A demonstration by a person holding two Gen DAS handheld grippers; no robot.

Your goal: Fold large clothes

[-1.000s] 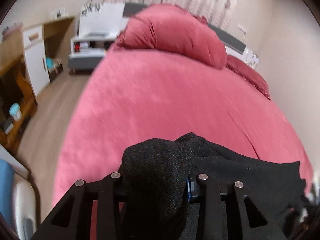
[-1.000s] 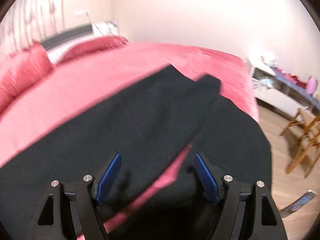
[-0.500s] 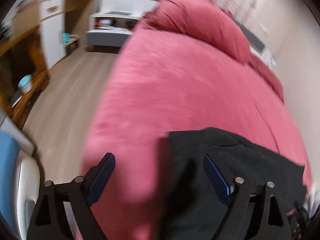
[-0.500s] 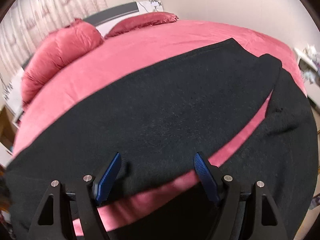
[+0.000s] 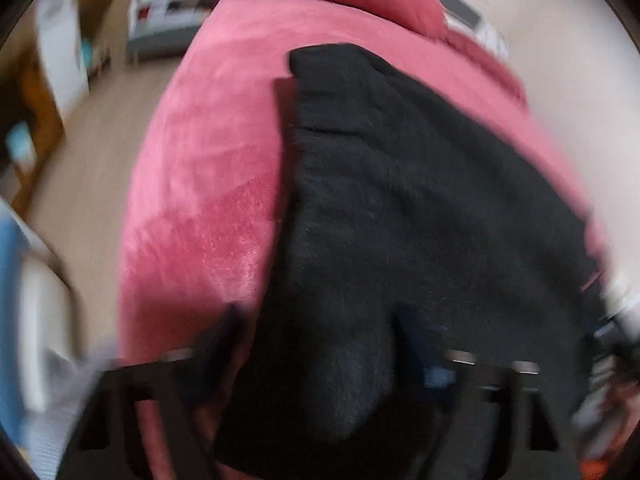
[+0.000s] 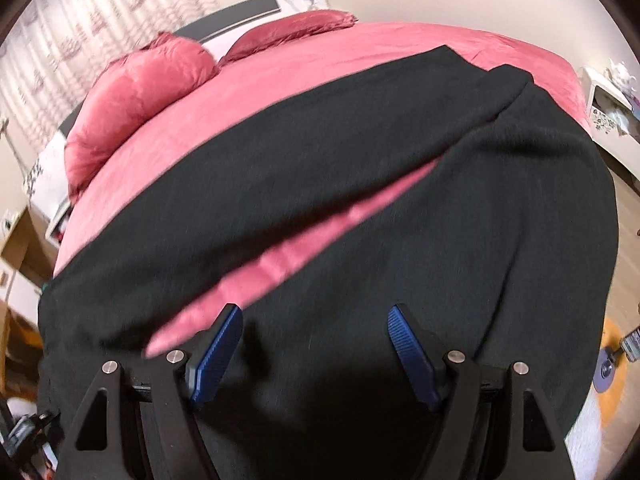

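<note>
A large black knitted garment (image 6: pixel 340 184) lies spread across a pink bed (image 6: pixel 304 68), with a strip of pink cover showing through a gap between its parts. My right gripper (image 6: pixel 314 344) is open and empty just above the garment's near part. In the blurred left wrist view the garment (image 5: pixel 420 200) runs from the bed's middle down to my left gripper (image 5: pixel 316 344), whose jaws stand apart with a bulge of black cloth between them; I cannot tell whether they pinch it.
Pink pillows (image 6: pixel 136 92) lie at the head of the bed against a dark headboard. Wooden floor (image 5: pixel 96 168) and white and wooden furniture lie left of the bed. A white cabinet (image 6: pixel 612 96) stands at the right.
My left gripper let go of the bunched cloth and opened, then swung over the garment again, so cloth now sits between its jaws. The right view shifted slightly; the right gripper stayed open.
</note>
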